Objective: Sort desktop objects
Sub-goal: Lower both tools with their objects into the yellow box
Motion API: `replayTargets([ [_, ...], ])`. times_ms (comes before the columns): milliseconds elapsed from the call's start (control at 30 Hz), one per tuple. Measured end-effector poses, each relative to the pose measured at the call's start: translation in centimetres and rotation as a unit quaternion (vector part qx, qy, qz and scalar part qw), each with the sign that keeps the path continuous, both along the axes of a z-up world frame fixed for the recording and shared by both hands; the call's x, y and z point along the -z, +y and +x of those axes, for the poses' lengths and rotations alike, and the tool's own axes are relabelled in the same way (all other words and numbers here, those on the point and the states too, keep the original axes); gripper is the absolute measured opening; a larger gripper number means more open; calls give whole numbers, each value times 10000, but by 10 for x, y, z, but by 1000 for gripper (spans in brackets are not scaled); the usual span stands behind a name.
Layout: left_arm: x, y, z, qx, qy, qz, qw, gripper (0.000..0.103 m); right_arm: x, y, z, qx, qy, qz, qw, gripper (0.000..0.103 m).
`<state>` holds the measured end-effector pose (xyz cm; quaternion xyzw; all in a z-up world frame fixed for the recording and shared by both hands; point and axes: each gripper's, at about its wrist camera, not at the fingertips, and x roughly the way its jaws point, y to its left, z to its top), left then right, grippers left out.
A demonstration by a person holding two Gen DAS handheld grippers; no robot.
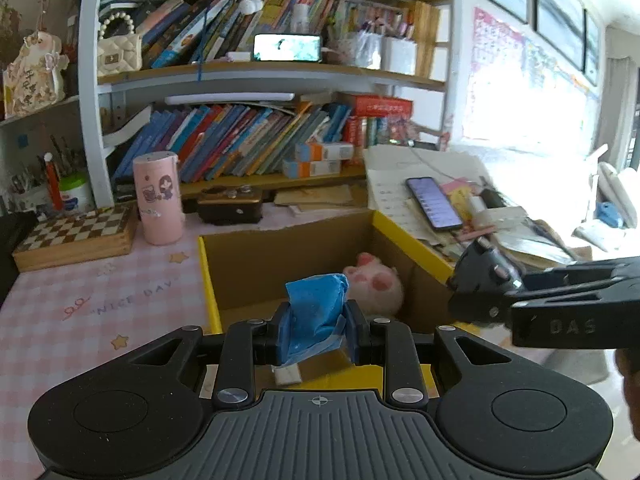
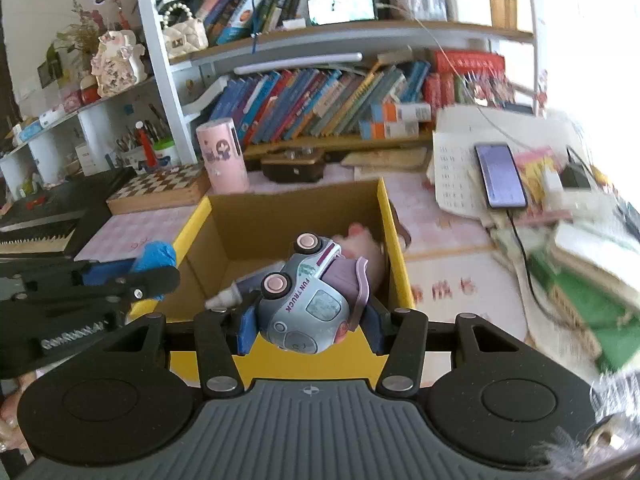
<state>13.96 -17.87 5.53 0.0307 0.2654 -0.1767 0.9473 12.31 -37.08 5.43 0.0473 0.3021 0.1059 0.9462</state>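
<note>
Left gripper (image 1: 316,334): pinching blue packet (image 1: 316,312), frame centre. Right gripper (image 2: 310,322): clamping toy truck (image 2: 308,300). Cardboard box (image 2: 394,248) beyond, holding pink plush (image 1: 376,284).

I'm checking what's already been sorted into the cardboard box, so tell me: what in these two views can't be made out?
- Left wrist view: the pink plush toy in the box is half hidden by the blue wad in the left tool.
- Right wrist view: the toy truck in the right tool covers the plush and most of a white tube.
- Right wrist view: the books at the right edge are blurred.
- Both views: the box's near floor is hidden behind the tools.
</note>
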Motion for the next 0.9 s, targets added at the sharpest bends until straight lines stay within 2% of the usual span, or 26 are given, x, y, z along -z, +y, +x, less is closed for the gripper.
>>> replayTargets([
  [233, 18, -10, 31, -306, -47, 444, 9985, 26, 6, 5, 39, -353, -23, -228, 9991, 48],
  [400, 36, -15, 44, -331, 164, 677, 9970, 26, 19, 14, 63, -658, 125, -510, 9965, 48],
  [767, 52, -16, 52, -429, 402, 703, 9958, 28, 50, 26, 90, -1111, 691, -660, 9892, 48],
  [900, 53, -12, 53, -500, 399, 477, 9968, 28, 58, 33, 97, -1295, 837, -731, 9853, 48],
])
